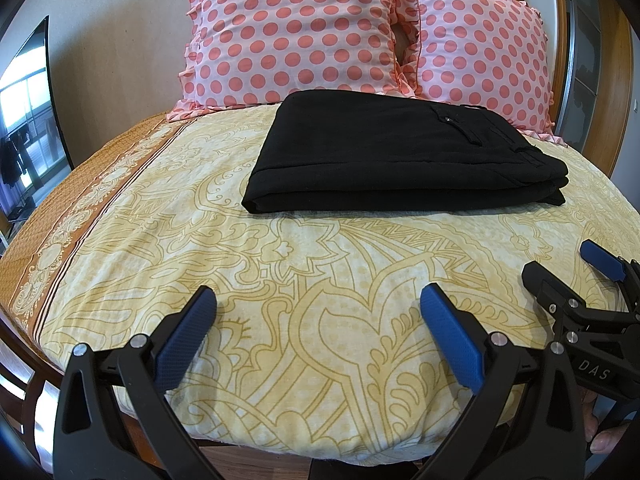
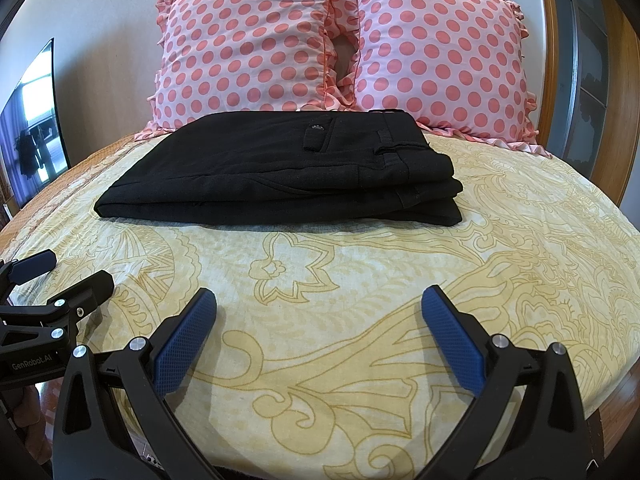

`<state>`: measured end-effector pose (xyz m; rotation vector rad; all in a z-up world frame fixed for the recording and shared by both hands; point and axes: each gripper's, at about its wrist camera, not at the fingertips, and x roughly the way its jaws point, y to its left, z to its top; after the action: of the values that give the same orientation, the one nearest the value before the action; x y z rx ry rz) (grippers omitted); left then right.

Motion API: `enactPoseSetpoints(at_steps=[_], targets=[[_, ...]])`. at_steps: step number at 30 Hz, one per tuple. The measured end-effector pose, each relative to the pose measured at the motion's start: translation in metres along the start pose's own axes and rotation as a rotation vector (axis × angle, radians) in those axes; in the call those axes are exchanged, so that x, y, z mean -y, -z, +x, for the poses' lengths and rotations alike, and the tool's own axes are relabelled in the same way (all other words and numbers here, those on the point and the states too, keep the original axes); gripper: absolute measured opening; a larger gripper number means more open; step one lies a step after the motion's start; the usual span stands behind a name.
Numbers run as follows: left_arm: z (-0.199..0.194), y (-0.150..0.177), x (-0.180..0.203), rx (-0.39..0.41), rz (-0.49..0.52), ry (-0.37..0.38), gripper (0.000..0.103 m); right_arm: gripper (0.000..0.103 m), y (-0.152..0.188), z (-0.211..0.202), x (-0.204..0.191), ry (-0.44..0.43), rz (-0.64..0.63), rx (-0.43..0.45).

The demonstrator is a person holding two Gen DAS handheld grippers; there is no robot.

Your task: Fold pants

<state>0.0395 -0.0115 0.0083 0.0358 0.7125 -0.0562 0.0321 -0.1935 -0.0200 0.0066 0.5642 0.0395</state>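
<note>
Left wrist view: the bed [image 1: 168, 216], covered in a yellow patterned sheet, is being shown with the black pants [image 1: 396, 152] lying on it as the landmark. Behind the pants, two pink dotted pillows [image 1: 288, 28] are being propped against the headboard. The pants are seen already folded into a compact stack of layers, waistband and pocket uppermost at the right end; the task is judged to be essentially complete. In front of the pants, well apart from them, the left gripper [image 1: 316, 316] is being held wide open with nothing between its blue pads [image 1: 184, 340]. The right gripper [image 1: 564, 270] is being held in front of the pants' right end, likewise spread and empty, as is confirmed in the right wrist view [image 2: 318, 316]. Any closing step is best done by keeping both grippers clear of the stack; if the slightly stepped layer edges at the right end are to be squared, only those edges should be nudged, so that the lower folds are not dragged.
</note>
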Motion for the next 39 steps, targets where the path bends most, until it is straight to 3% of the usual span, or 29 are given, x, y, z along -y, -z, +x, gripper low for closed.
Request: enactPoseSetpoints(at_steps=[39], targets=[[0.0019, -0.0033, -0.0005, -0.023, -0.009, 0.001, 0.101, 0.102, -0.0004, 0.0002, -0.0001, 0.000, 0.000, 0.000]])
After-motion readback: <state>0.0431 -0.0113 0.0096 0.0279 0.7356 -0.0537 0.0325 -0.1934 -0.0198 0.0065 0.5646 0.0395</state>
